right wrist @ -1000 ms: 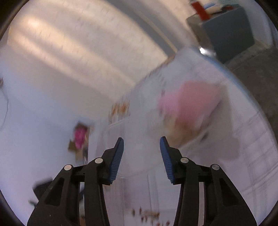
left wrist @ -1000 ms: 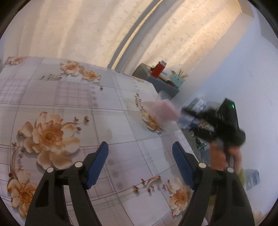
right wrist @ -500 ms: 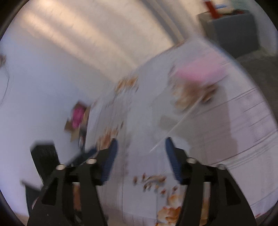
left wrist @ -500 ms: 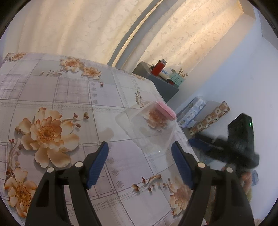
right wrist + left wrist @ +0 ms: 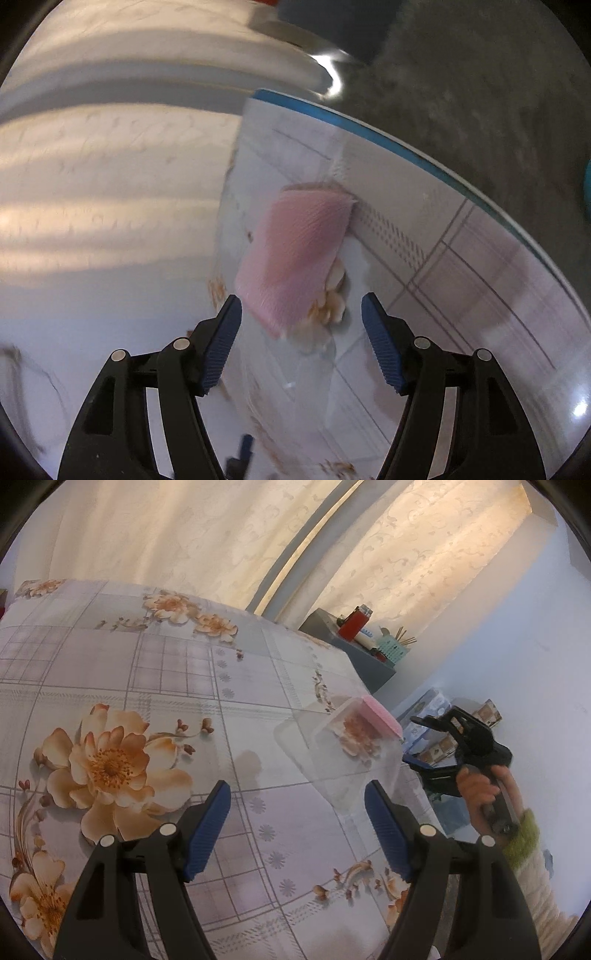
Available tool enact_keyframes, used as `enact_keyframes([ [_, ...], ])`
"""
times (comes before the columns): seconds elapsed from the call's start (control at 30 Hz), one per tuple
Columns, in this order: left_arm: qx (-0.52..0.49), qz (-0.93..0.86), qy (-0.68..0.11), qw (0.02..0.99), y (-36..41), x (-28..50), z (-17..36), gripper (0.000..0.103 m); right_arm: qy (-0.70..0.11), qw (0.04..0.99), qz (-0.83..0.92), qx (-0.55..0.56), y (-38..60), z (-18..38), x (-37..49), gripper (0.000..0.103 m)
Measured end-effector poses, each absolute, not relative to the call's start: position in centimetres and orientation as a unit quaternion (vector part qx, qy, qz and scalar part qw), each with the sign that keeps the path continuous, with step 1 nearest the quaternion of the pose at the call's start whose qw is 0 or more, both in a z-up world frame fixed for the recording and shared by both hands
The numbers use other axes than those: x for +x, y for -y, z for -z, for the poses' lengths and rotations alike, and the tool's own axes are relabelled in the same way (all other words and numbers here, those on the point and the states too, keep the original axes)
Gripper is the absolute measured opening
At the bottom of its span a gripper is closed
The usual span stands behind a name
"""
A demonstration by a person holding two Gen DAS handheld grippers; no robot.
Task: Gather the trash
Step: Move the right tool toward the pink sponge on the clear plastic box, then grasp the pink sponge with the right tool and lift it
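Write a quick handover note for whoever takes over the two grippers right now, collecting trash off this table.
Left gripper: open, empty, over the table, short of the bag.
Right gripper: open, empty, aimed at the bag; the view is blurred, so contact cannot be judged.
Trash: one clear bag with a pink strip lies at the table's right edge, untouched. No other trash or bin shows.
Done: nothing collected yet.
Left: probably close the right gripper on the bag, lift it and carry it to wherever trash goes.

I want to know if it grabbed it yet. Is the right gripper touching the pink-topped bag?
Apart. The right wrist view shows the right gripper with jaws open and clear space beside the clear bag.
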State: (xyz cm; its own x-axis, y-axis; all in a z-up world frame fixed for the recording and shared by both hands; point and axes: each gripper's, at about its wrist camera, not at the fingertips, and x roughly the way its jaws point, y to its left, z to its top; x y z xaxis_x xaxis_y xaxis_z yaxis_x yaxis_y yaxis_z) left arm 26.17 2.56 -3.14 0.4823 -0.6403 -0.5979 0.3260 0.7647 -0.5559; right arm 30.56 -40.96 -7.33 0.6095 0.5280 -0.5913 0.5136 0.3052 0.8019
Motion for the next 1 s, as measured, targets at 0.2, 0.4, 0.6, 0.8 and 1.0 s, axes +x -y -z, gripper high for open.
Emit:
enact_keyframes([
  [0.2,-0.186,0.287,-0.423,0.839,-2.7,26.5,3.5,0.072,-0.432,0.639,-0.005,0.636,42.2,9.3,32.0,0.057],
  [0.4,-0.183,0.289,-0.427,0.837,-2.3,26.7,3.7,0.072,-0.427,0.621,-0.002,0.657,42.4,10.2,33.4,0.045],
  [0.6,-0.175,0.29,-0.425,0.839,-2.0,26.6,3.4,0.072,-0.411,0.622,0.0,0.666,42.7,10.2,33.4,0.035],
  [0.8,-0.162,0.294,-0.421,0.843,-1.6,26.6,2.8,0.072,-0.385,0.642,-0.006,0.663,43.5,8.8,31.8,0.031],
  [1.0,-0.122,0.309,-0.407,0.851,0.3,27.9,1.2,0.071,-0.355,0.674,-0.023,0.648,45.0,6.3,28.7,0.03],
])
